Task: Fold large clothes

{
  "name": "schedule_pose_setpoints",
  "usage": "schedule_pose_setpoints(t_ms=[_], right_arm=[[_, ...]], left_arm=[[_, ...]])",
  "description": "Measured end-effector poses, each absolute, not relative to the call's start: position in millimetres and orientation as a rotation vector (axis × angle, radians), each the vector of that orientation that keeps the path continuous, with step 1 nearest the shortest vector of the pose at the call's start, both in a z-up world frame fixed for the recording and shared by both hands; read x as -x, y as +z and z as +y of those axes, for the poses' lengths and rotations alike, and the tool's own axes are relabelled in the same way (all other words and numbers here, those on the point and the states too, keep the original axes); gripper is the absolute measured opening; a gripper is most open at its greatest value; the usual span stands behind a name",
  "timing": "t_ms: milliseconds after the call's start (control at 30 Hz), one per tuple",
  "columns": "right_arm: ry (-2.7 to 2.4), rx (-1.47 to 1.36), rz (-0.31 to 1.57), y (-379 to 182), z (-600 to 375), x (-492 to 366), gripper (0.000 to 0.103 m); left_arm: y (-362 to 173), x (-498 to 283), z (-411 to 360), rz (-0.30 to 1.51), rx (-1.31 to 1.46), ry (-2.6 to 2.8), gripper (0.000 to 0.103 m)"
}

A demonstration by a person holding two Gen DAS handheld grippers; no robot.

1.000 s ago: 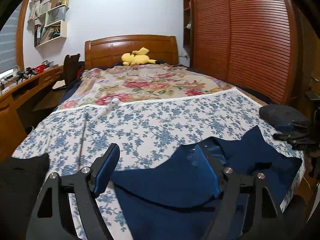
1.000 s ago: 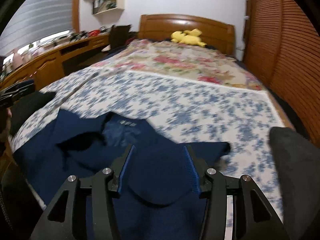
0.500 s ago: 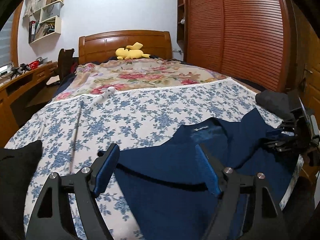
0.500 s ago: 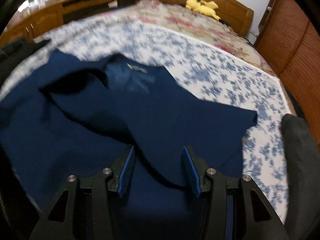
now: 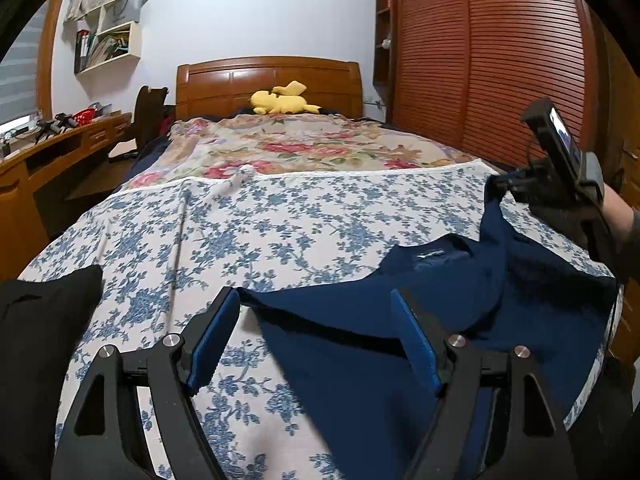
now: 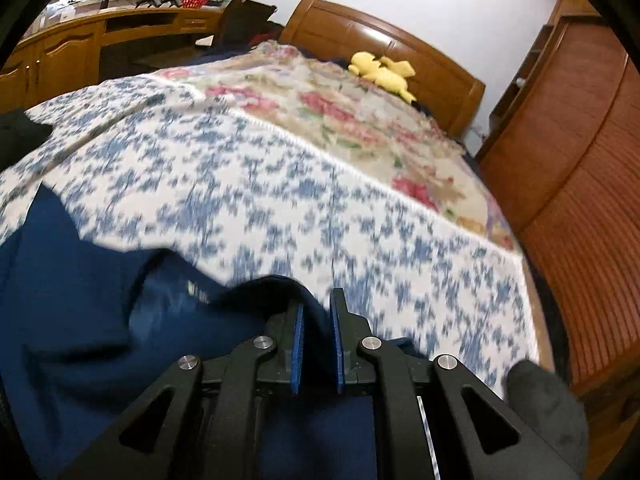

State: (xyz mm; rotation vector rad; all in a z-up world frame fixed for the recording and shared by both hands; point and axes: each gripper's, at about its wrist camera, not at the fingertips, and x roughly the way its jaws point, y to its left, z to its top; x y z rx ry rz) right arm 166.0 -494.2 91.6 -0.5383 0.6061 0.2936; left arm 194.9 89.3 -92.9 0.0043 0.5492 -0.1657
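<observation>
A navy blue shirt lies spread at the near end of the bed, collar label facing up. My left gripper is open and empty, its blue pads hovering over the shirt's left edge. My right gripper is shut on a fold of the navy shirt and lifts it. In the left wrist view the right gripper holds a raised point of the shirt at the right side of the bed.
The bed has a blue floral sheet and a red floral blanket beyond. A yellow plush toy lies by the headboard. Dark clothes lie at the left and right. A wooden desk stands left, wardrobe doors right.
My right gripper has closed on the shirt's right part and lifted it up and back. The left gripper stays open over the shirt's left edge.
</observation>
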Motion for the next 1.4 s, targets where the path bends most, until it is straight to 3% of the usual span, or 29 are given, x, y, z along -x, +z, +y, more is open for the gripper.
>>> schedule_pose_setpoints(t_ms=[67, 167, 667, 933, 967, 1033, 1300, 1400], right_arm=[[0.289, 0.514, 0.592, 100.8, -485.8, -168.7, 0.042], [0.32, 0.471, 0.574, 108.4, -479.9, -158.4, 0.052], [0.741, 0.505, 0.699, 64.2, -437.9, -33.3, 0.052], [0.706, 0.623, 0.716, 48.8, -425.6, -40.3, 0.051], [0.7, 0.633, 0.712, 48.6, -423.2, -41.2, 0.031], [0.701, 0.634, 0.706, 53.2, -426.1, -51.8, 0.006], [0.501, 0.543, 0.611, 87.5, -432.3, -111.4, 0.006], [0.466, 0.498, 0.608, 96.3, -434.3, -122.6, 0.03]], left_arm=[[-93.5, -194.7, 92.1, 0.55, -0.001, -0.16, 0.078], [-95.0, -194.5, 96.6, 0.552, -0.001, -0.148, 0.078], [-101.8, -197.2, 112.5, 0.571, 0.009, -0.117, 0.078], [-103.4, -197.7, 119.5, 0.574, 0.021, -0.107, 0.078], [-103.6, -197.5, 119.5, 0.574, 0.022, -0.107, 0.078], [-104.3, -198.0, 119.5, 0.577, 0.016, -0.105, 0.078], [-109.2, -204.9, 116.9, 0.594, 0.013, -0.111, 0.078], [-110.8, -205.8, 115.1, 0.599, 0.009, -0.117, 0.078]])
